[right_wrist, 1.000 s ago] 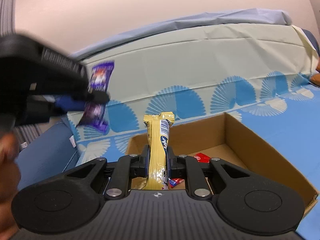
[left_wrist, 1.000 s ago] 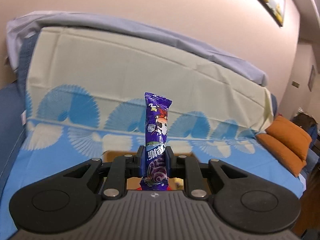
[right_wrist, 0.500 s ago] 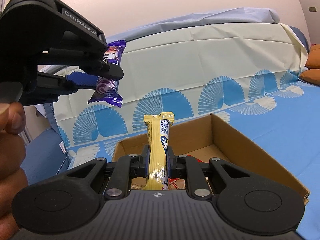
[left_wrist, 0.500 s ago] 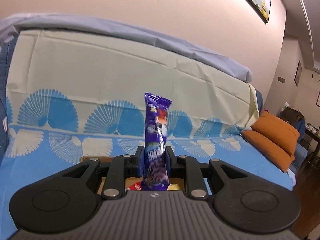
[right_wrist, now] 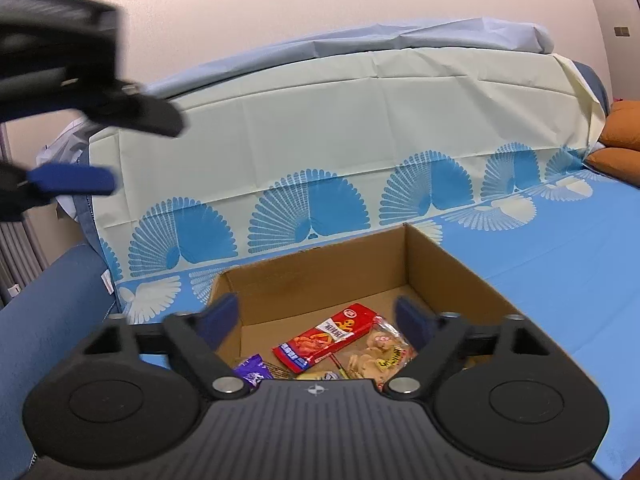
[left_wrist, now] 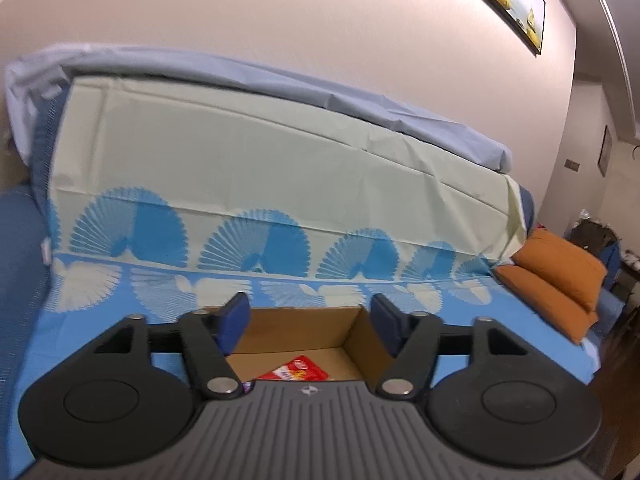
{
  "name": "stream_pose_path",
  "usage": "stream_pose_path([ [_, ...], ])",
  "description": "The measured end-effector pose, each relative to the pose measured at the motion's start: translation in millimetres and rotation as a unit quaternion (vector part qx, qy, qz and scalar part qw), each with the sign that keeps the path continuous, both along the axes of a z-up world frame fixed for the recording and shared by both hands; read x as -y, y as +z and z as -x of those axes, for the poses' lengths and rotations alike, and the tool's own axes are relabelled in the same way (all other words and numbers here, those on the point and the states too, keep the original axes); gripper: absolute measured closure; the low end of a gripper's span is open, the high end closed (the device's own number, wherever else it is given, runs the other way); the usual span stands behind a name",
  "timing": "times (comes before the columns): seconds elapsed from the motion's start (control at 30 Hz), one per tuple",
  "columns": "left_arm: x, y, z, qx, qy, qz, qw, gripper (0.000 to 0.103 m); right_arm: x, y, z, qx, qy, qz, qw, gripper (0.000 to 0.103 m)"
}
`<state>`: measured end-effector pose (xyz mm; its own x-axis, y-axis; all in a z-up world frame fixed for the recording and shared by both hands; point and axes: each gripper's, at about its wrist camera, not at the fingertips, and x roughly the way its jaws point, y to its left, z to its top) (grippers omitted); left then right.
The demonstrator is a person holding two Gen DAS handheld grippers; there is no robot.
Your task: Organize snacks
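Right wrist view: right gripper (right_wrist: 316,318) jaws opening, nothing between the blue pads, above an open brown cardboard box (right_wrist: 448,264) on a sofa covered in blue fan-print cloth (right_wrist: 560,264). Inside the box: red snack packet (right_wrist: 328,338), clear bag of pale crackers (right_wrist: 380,354), purple wrapper (right_wrist: 250,372), and a yellow bar edge (right_wrist: 316,376) at the gripper body. Left gripper (right_wrist: 120,148) blurred at upper left, jaws apart and empty. Left wrist view: left gripper (left_wrist: 306,316) opening, empty, over the same box (left_wrist: 296,324); only the red packet (left_wrist: 294,370) and a purple sliver (left_wrist: 247,385) show. Orange cushions (left_wrist: 556,280) and a framed picture (left_wrist: 504,0) appear here.
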<state>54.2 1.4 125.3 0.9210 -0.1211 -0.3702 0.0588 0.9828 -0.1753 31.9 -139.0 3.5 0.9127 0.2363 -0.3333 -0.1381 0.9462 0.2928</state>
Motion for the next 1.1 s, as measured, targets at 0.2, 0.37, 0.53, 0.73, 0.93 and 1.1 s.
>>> stream_pose_path([
  [0.2, 4.6, -6.5, 50.1, 0.024, 0.013, -0.025, 0.9993, 0.021, 22.0, 8.3, 15.5, 0.007, 0.016, 0.017, 1.000, 0.001],
  [0.37, 7.1, -31.1, 74.8, 0.001, 0.012, -0.020, 0.9997, 0.015, 44.1, 17.1, 34.8, -0.012, 0.035, 0.061, 0.997, 0.001],
  [0.53, 1.4, -77.3, 76.8, -0.052, 0.026, -0.006, 0.9983, 0.000, 60.7, 12.8, 64.5, -0.018, 0.038, 0.115, 0.992, 0.001],
  [0.73, -1.7, -127.1, 65.4, -0.155, 0.081, -0.038, 0.9838, 0.000, 60.9, -12.3, 68.0, -0.058, 0.059, 0.134, 0.987, 0.001],
  [0.93, -9.1, -138.7, 54.4, -0.197, 0.098, -0.035, 0.9749, 0.000, 57.8, -24.8, 49.7, -0.112, 0.052, 0.133, 0.983, 0.001],
  [1.1, -9.5, -140.2, 55.4, -0.211, 0.097, -0.038, 0.9719, 0.000, 53.4, -30.2, 44.8, -0.121, 0.049, 0.144, 0.981, 0.001],
])
